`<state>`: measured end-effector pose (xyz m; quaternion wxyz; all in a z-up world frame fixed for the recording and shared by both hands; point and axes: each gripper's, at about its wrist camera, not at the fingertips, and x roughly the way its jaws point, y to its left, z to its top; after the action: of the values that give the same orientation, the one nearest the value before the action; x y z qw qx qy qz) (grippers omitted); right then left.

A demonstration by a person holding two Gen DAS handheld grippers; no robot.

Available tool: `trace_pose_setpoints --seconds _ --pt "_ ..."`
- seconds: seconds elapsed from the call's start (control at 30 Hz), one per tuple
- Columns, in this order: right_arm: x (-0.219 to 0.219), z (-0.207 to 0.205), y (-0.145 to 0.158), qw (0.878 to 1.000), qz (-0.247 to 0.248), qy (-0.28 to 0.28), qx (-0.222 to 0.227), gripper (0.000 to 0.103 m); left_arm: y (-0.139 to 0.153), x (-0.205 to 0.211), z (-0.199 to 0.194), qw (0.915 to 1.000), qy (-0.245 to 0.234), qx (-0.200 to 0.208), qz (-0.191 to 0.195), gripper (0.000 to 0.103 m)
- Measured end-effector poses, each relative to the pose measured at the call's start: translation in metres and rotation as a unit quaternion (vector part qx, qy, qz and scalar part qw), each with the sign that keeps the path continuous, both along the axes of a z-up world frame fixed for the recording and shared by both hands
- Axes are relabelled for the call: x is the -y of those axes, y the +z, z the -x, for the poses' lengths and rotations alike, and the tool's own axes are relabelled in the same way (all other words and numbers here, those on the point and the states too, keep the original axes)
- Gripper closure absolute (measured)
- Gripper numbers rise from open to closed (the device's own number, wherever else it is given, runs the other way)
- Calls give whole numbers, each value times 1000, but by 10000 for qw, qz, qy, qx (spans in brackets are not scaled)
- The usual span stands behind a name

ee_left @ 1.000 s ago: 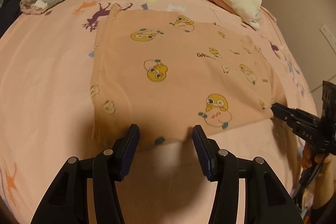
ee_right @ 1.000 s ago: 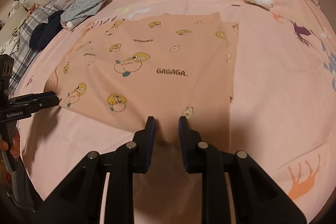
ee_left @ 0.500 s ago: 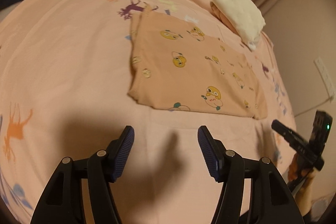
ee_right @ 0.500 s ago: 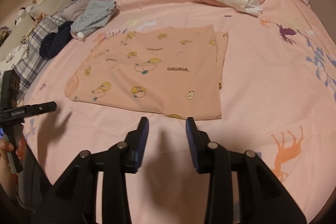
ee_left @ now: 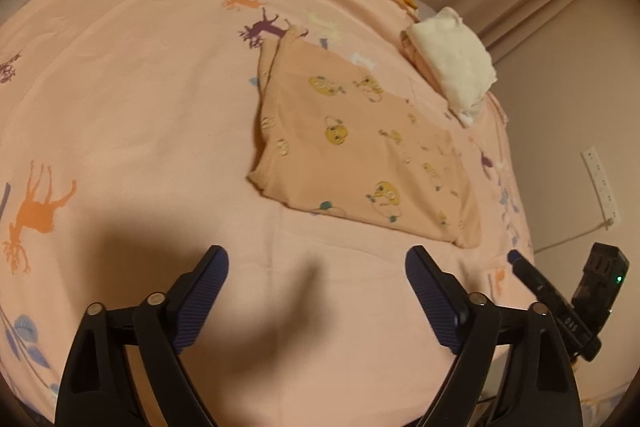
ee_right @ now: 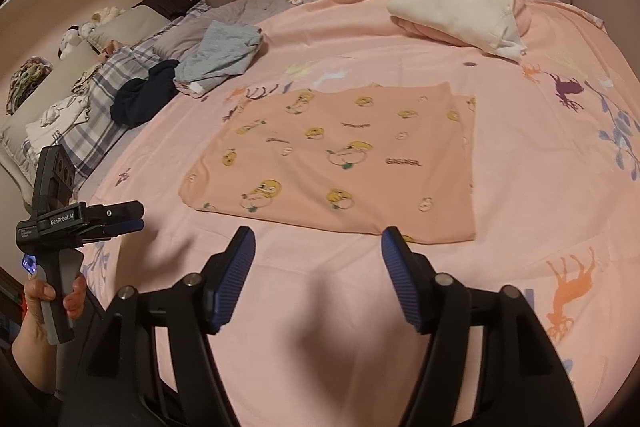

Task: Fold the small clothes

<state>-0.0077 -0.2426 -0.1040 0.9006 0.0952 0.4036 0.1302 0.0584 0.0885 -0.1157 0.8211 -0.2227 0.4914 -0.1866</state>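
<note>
Peach printed garment (ee_right: 344, 163), folded flat on pink bedsheet (ee_right: 540, 187) | just beyond right gripper (ee_right: 318, 247), clear of both pads | left gripper (ee_left: 316, 265) farther back over bare sheet, garment ahead and to its right | both sets of jaws spreading wider, nothing between | white folded pile (ee_right: 460, 11) behind garment
</note>
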Motion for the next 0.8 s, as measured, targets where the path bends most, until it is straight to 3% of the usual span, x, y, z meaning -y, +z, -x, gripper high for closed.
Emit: trace_pose_setpoints --seconds 0.2,0.43,0.67,0.8 --pt "-6 -1 3 10000 -69 -40 32 24 7 4 0 9998 -93 141 98 4" --pt "-9 -3 2 9998 -107 -159 19 20 15 8 4 9984 -87 469 316 3" --pt "-5 -3 5 9993 -181 -313 126 16 36 18 14 9918 -20 1235 -319 3" --pt "-3 -3 6 9989 -144 -389 197 15 45 19 19 9851 156 1671 -381 3"
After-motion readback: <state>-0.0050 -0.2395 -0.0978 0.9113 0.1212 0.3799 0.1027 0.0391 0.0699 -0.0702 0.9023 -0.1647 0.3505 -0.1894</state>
